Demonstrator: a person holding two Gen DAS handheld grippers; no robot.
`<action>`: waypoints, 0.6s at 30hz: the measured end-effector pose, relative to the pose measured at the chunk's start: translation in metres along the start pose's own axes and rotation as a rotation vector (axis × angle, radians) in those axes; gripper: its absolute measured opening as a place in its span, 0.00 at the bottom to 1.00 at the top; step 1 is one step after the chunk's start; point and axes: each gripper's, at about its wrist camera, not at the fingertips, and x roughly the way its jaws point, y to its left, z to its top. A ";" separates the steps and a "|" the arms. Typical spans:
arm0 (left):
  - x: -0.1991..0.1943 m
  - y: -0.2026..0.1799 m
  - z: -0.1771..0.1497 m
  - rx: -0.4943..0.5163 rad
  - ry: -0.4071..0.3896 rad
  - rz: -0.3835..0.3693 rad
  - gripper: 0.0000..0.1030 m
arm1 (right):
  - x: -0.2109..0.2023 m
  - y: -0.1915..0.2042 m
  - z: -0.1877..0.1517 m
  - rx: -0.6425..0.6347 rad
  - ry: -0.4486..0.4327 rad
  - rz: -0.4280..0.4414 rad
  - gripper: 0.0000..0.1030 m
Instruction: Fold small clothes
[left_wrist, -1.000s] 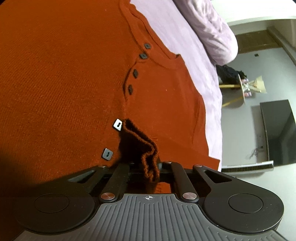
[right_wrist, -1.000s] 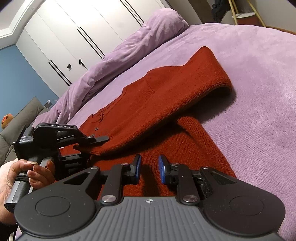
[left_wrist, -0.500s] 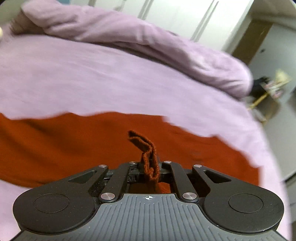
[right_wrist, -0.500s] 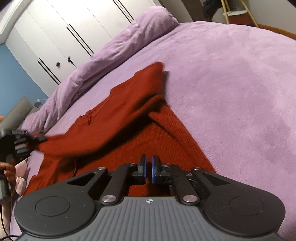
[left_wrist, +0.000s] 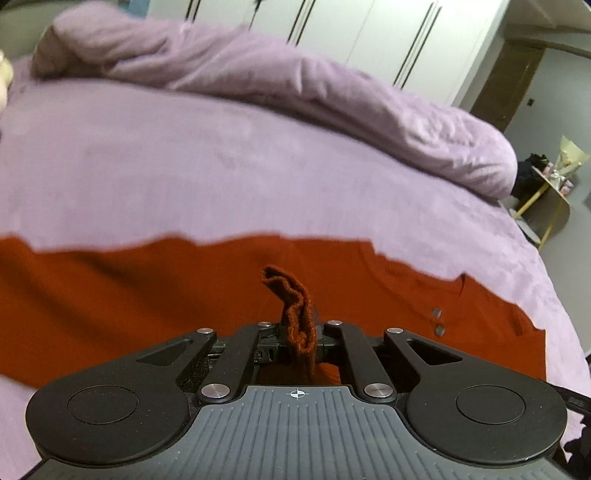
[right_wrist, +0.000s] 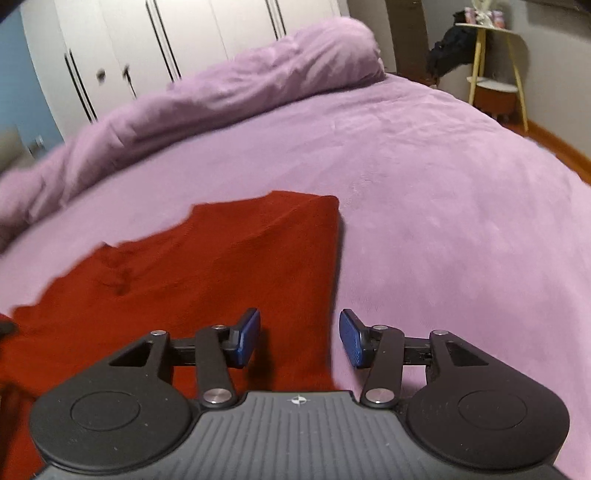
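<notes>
Now the left gripper (left_wrist: 300, 334) was pinched tight on a bunched-up bit of the red knit sweater (left_wrist: 155, 295), which lay spread on the purple bed cover (left_wrist: 221, 166). Over on the right, the right gripper (right_wrist: 299, 338) had just been opening, with its blue pads (right_wrist: 246, 338) apart and not pressing anything. If the left one tugged too hard, the fold might slide and go crooked.

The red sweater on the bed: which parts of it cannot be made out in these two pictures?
- Left wrist view: the red sweater is blurred along its far edge; the left tongs, shut on a pinch of knit, cover its near part.
- Left wrist view: the buttons are too small to show detail.
- Right wrist view: the open right tongs hide its near edge; the picture's left edge cuts it.
</notes>
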 end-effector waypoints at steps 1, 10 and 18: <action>-0.001 -0.003 0.003 0.022 -0.025 0.005 0.07 | 0.008 0.003 0.003 -0.015 0.005 -0.017 0.40; 0.029 -0.016 -0.009 0.116 -0.018 0.075 0.07 | 0.011 0.015 -0.008 -0.194 -0.168 -0.270 0.00; 0.035 0.009 -0.022 -0.019 0.093 0.027 0.21 | -0.016 0.002 -0.008 -0.075 -0.167 -0.122 0.01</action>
